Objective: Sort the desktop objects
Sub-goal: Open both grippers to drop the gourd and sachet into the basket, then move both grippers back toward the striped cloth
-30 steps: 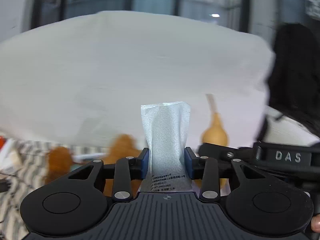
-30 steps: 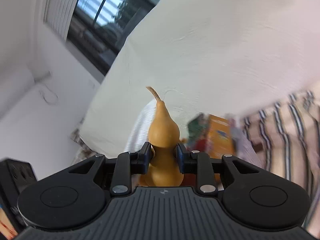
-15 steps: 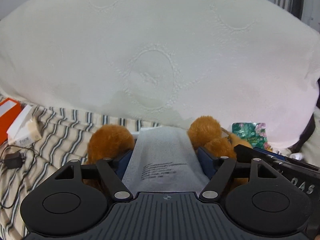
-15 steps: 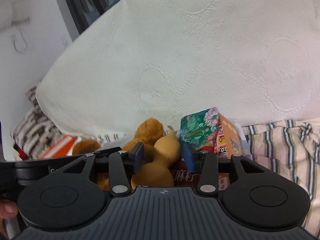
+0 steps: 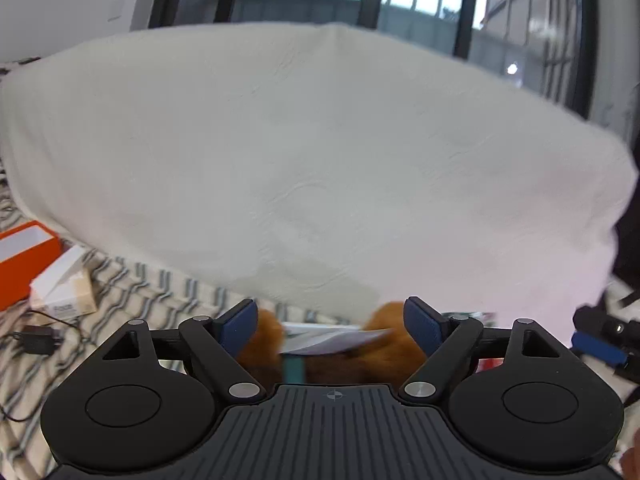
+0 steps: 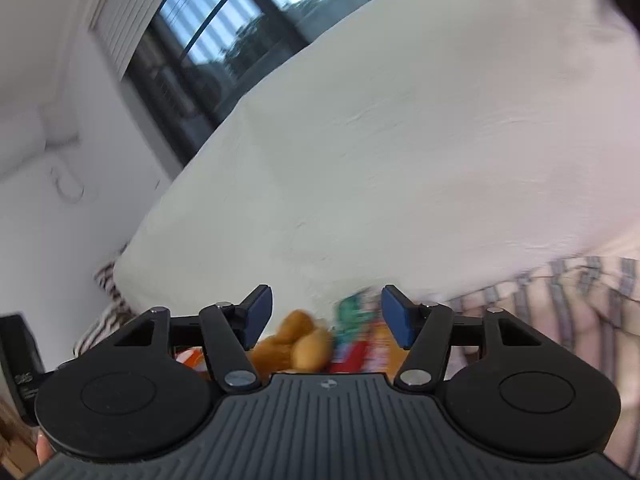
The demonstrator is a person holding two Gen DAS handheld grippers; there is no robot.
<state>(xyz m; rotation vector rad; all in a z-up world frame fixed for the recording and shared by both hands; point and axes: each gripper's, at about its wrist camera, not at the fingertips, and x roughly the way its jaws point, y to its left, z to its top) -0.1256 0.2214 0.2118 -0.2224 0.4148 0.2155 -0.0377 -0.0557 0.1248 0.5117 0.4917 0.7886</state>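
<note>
Gourd (image 6: 310, 350), smooth and rounded, beside fuzzy plush (image 6: 280, 344)

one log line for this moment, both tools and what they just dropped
left tool: open, jaws just opening, packet released | right tool: open, jaws just opening, gourd released | both lying by plush

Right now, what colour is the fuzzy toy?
Orange-brown; the fuzzy toy shows best in the left wrist view.
</note>
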